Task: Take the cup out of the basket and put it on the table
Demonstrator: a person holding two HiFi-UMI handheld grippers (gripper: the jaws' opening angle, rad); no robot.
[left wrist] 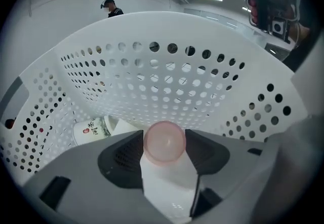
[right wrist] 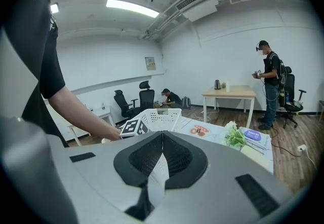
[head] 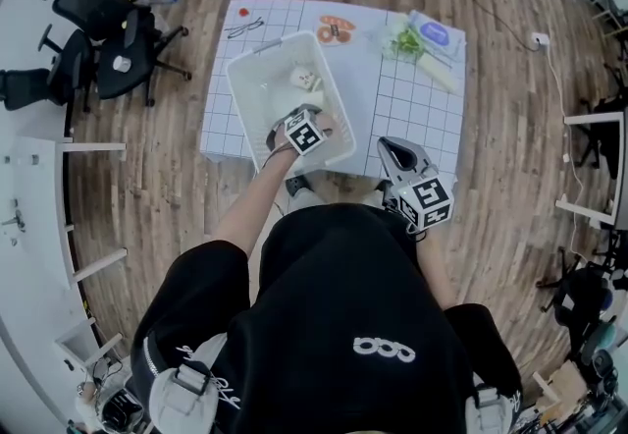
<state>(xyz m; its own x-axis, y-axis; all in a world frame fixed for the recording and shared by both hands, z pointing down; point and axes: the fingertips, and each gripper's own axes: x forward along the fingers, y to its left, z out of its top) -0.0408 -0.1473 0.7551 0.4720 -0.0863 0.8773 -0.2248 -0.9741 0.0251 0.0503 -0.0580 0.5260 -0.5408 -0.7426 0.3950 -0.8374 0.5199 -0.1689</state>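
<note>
Left gripper view: left claw (left wrist: 164, 138) released, jaws spread either side of pink cup (left wrist: 164, 142), pads not yet pressing; cup down in basket (left wrist: 167, 66).
Right gripper view: right claw (right wrist: 161, 154) clenched, empty, kept clear of basket.
Head view: bare tabletop (head: 412, 118) beside basket, likely set-down spot.

Right hand-held gripper (right wrist: 162, 137), jaws together and empty, white basket (right wrist: 164, 118) beyond, forearm (right wrist: 76, 111) reaching to it

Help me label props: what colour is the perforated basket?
The basket is white; the left gripper view shows it best.
</note>
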